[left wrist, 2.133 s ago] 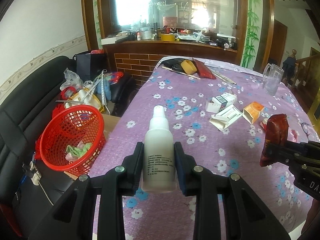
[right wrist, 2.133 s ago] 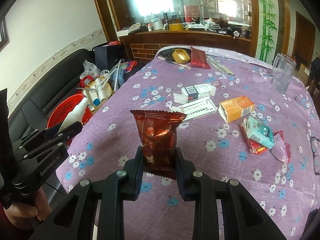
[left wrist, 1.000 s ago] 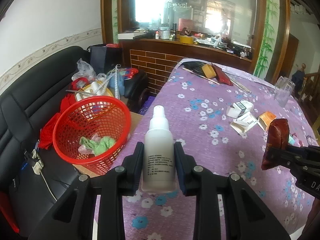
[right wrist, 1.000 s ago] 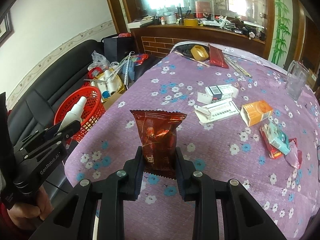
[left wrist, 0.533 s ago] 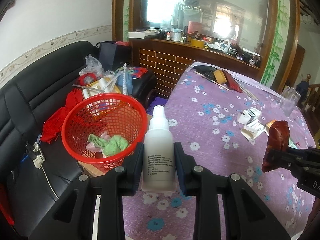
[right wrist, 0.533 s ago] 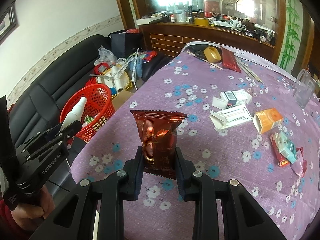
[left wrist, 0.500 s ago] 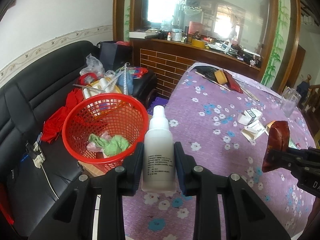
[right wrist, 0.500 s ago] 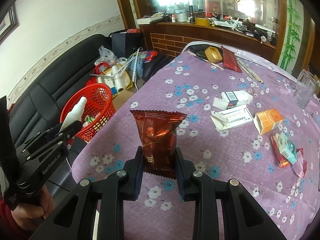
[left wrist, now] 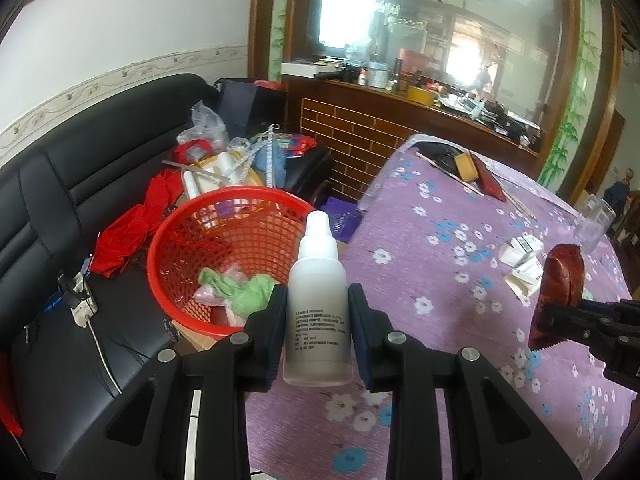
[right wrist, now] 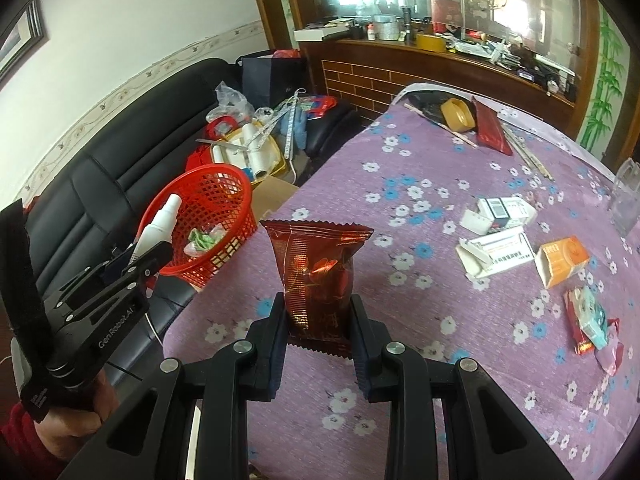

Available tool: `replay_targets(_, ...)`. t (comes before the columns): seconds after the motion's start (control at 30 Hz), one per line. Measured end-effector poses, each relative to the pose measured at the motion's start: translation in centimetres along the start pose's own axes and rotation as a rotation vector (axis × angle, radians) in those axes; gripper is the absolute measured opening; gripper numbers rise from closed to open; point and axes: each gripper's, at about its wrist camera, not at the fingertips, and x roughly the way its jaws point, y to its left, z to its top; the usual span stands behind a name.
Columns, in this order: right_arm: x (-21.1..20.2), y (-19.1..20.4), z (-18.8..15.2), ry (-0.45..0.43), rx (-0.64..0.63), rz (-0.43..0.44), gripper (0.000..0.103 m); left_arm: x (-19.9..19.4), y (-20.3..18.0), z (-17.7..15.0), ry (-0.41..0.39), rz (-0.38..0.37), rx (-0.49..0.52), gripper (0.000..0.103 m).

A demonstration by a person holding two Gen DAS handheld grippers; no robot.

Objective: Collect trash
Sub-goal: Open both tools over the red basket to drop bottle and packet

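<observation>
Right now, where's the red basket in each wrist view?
Left wrist: red basket left of centre, just behind the white bottle in the left tongs.
Right wrist: left of centre, beside the table edge.
Shared landmark: the green wad inside it.

A black sofa point(left wrist: 80, 168) ran along the left of both views, heaped at its far end with a red cloth point(left wrist: 132, 224), plastic bags point(left wrist: 202, 124) and paper rolls point(right wrist: 250, 148). At upper right, a tape roll point(right wrist: 458, 114) and a red pouch point(right wrist: 490, 126) lay on the far end of the purple floral tablecloth point(right wrist: 420, 168), with a clear jug point(right wrist: 626, 196) at the right edge. A brick-fronted counter point(left wrist: 360, 128) crossed the top below a big mirror point(left wrist: 440, 20).
</observation>
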Motion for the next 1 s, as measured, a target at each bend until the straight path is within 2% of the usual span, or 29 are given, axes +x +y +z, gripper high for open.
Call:
replay_targets(0.47,2.4,3.7,2.9,0.015,-0.042,0.073,0.031,1.2,5.6,2.0,0.008,0.059,-0.058,0.029)
replay_targets(0.73,5.8,7.7,6.4,0.047,-0.079,0.155,0.031,3.0,8.4,3.2,0.044,0.032,-0.06,0.029)
replay_targets(1.0,10.6,10.8,9.6,0.093,-0.078,0.196,0.031,5.2,9.9,4.2,0.075,0.012,-0.071,0.029)
